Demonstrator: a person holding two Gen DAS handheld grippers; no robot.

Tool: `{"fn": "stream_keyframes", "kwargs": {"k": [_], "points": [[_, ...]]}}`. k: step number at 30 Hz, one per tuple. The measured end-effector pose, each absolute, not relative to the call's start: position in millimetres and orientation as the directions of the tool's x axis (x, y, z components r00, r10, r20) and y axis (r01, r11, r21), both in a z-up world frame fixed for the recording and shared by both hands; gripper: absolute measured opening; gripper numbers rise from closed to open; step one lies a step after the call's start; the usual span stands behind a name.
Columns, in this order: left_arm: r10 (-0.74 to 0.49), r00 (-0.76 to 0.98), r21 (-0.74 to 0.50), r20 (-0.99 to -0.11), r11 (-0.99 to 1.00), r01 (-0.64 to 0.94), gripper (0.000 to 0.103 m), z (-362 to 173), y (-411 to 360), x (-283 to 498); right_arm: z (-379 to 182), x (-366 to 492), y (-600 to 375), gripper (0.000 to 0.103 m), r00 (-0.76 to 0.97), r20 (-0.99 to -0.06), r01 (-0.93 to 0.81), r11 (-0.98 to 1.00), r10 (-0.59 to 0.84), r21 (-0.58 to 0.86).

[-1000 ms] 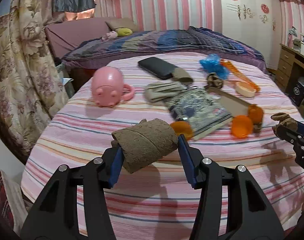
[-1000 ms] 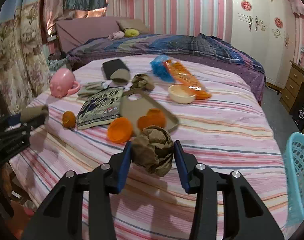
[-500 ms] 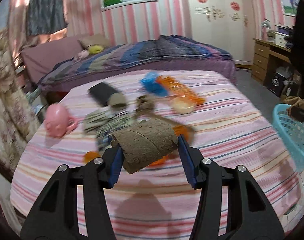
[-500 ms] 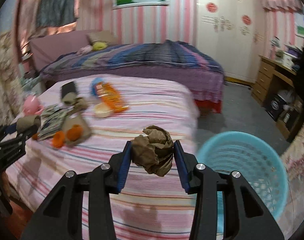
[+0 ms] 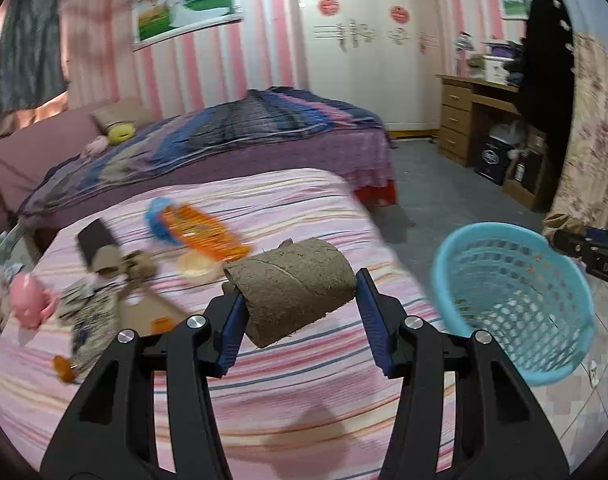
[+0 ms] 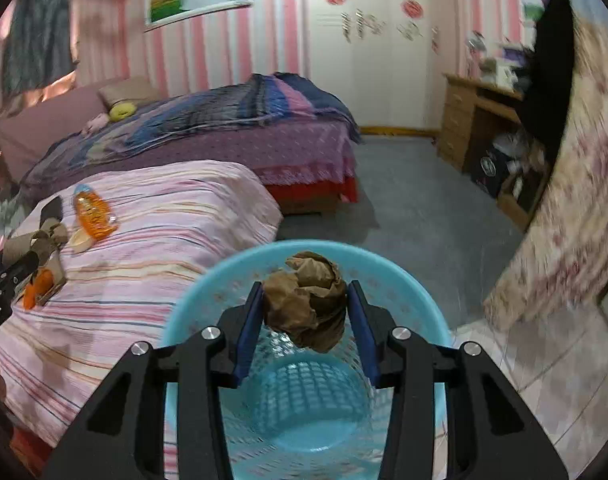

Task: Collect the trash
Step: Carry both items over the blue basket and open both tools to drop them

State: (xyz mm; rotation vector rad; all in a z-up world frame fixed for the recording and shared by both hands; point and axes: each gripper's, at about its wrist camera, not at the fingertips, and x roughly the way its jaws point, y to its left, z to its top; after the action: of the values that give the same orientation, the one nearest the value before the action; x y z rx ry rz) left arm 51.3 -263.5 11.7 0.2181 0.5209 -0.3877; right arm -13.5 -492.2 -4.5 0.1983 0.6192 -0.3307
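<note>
My left gripper (image 5: 300, 314) is shut on a brown cardboard roll (image 5: 292, 284), held above the pink striped bed (image 5: 264, 392). A light blue mesh basket (image 5: 511, 300) stands on the floor to its right. In the right wrist view my right gripper (image 6: 304, 320) is shut on a crumpled brown paper ball (image 6: 307, 300) and hangs right over the open mouth of the blue basket (image 6: 304, 400). The right gripper's tip with its paper shows at the far right edge of the left wrist view (image 5: 571, 232).
On the bed lie an orange wrapper (image 5: 208, 232), a blue bag (image 5: 158, 220), a small bowl (image 5: 196, 268), a pink piggy cup (image 5: 28, 300), a magazine, a dark case and orange peels. A purple bed (image 6: 232, 128), wooden desk (image 6: 475, 120) and floral curtain (image 6: 575, 200) surround the grey floor.
Both grippers swung right, away from the littered bed toward the blue basket. The right gripper now hangs over the basket's mouth; the left has the basket close at its right. Both grips are unchanged.
</note>
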Motion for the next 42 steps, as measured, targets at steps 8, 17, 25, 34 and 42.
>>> {"fn": "stream_keyframes", "kwargs": {"k": [8,17,25,34,42], "points": [[-0.378,0.746,0.107,-0.548,0.853,0.511,0.051,-4.5,-347.3,43.3,-15.0,-21.5,-528.7,0.042,0.753,-0.593,0.414,0.906,-0.285,0.091],[-0.429,0.697,0.098,-0.574,0.809,0.579,0.051,-18.7,-404.5,42.9,-19.8,-26.2,-542.5,0.042,0.743,-0.594,0.454,0.885,-0.308,0.108],[-0.456,0.65,0.036,-0.607,0.802,0.596,0.08,-19.7,-404.4,56.8,-21.5,-25.2,-539.2,0.042,0.736,-0.602,0.454,0.886,-0.31,0.099],[-0.387,0.729,0.099,-0.564,0.845,0.525,0.09,-15.2,-370.5,65.1,-22.8,-20.0,-532.1,0.042,0.732,-0.607,0.451,0.888,-0.311,0.088],[-0.317,0.775,0.128,-0.547,0.883,0.452,0.092,-9.9,-328.6,73.8,-21.7,-11.5,-522.3,0.045,0.731,-0.604,0.449,0.89,-0.318,0.074]]}}
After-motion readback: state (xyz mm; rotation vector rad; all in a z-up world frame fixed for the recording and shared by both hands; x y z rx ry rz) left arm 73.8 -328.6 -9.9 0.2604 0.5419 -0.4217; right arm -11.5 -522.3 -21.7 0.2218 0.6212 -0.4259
